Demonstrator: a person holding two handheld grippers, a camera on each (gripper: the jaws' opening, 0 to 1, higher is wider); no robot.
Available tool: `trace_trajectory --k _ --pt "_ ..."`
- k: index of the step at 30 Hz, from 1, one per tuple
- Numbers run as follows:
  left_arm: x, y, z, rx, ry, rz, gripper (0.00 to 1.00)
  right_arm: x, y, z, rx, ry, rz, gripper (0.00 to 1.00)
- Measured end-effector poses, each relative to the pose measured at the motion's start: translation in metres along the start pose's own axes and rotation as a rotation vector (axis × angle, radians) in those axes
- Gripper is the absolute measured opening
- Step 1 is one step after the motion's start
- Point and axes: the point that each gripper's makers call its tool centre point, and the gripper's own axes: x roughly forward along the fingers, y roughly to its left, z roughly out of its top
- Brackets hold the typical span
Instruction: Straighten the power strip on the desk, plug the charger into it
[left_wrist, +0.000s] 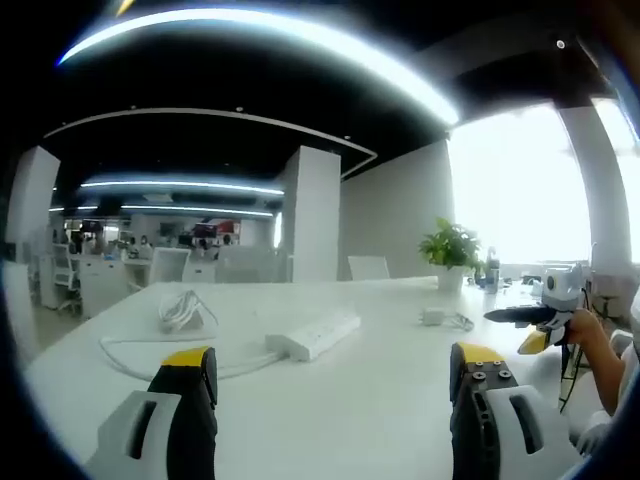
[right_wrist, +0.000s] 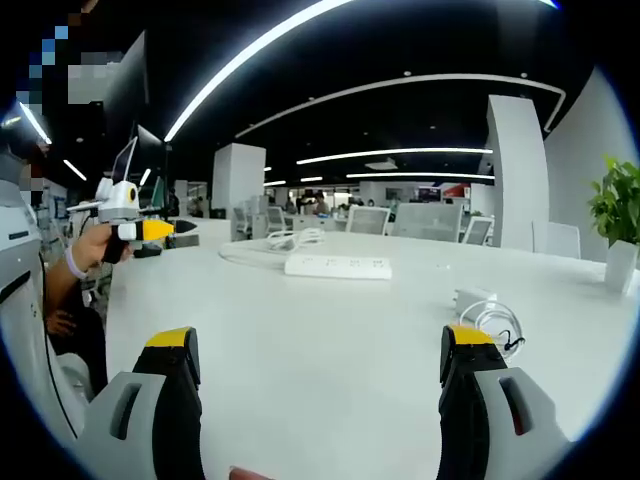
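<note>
White and long, the power strip (left_wrist: 313, 335) lies near the middle of the table (left_wrist: 380, 400), set at a slant in the left gripper view, with its cable (left_wrist: 150, 360) looping off toward the lower left to a loose coil (left_wrist: 180, 310). The charger (left_wrist: 433, 317) sits well apart from the strip, right of centre, its thin cord (left_wrist: 460, 322) bunched beside it. Both tools are spread wide and hold nothing: the left tool (left_wrist: 335, 375) and the right tool (right_wrist: 315, 355) each hang above bare table, short of the strip. The step in hand looks to be the approach for straightening; it would likely go best with one tool pressing at each end of the strip, turning it gently so the cable does not drag it back, and keeping the sockets facing up. The right gripper view shows the strip (right_wrist: 338, 266) broadside in the upper middle and the charger (right_wrist: 474, 298) close at lower right with its cord (right_wrist: 497, 325) in a clear loop, while the left gripper view alone shows the full sweep of the strip's cable and a potted plant (left_wrist: 450, 250).
</note>
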Motion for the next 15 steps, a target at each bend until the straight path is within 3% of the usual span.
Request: trace_trajectory --k 15 --pt "0.026 -0.006 0.03 -0.003 -0.032 -0.052 1.0 0.001 0.001 -0.001 -0.001 0.008 0.005 1.0"
